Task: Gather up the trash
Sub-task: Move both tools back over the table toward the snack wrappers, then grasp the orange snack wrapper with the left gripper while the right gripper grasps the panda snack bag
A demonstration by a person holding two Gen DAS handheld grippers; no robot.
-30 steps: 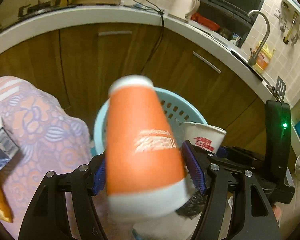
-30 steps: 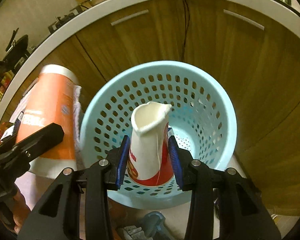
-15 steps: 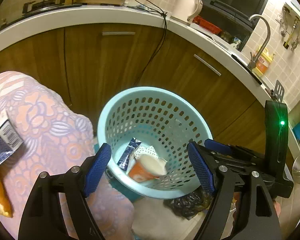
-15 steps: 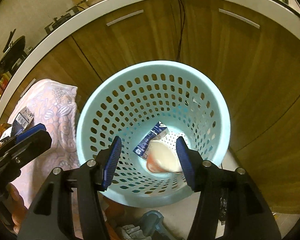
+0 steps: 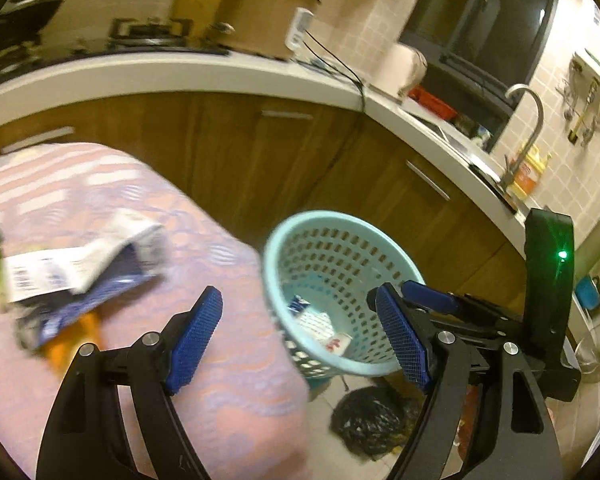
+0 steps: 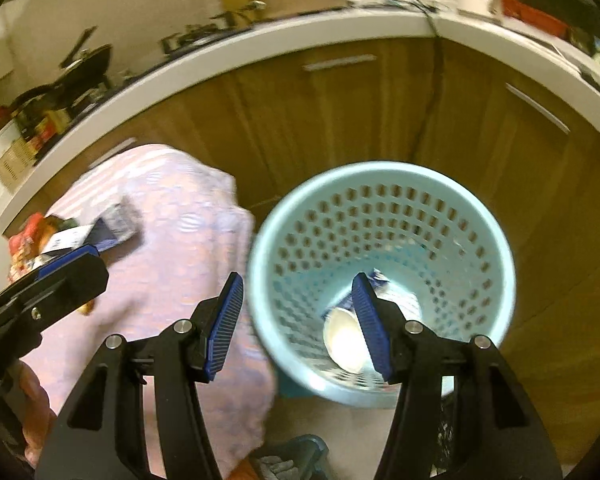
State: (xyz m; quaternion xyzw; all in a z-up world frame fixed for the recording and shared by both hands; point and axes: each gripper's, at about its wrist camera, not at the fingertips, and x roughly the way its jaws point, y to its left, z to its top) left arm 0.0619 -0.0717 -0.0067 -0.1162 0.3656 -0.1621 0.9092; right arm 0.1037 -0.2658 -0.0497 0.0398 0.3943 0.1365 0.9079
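- Left wrist view: the left hand-held gripper [image 5: 296, 332] is wide open and empty. The torn wrapper [image 5: 76, 268] lies ahead to its left on the pink cloth [image 5: 228, 360], long axis about left to right.
- The right hand-held gripper [image 6: 296, 324], also open and empty, hangs by the blue basket [image 6: 496, 248], so the left one looks nearer.
- The wrapper's print is too blurred to read.
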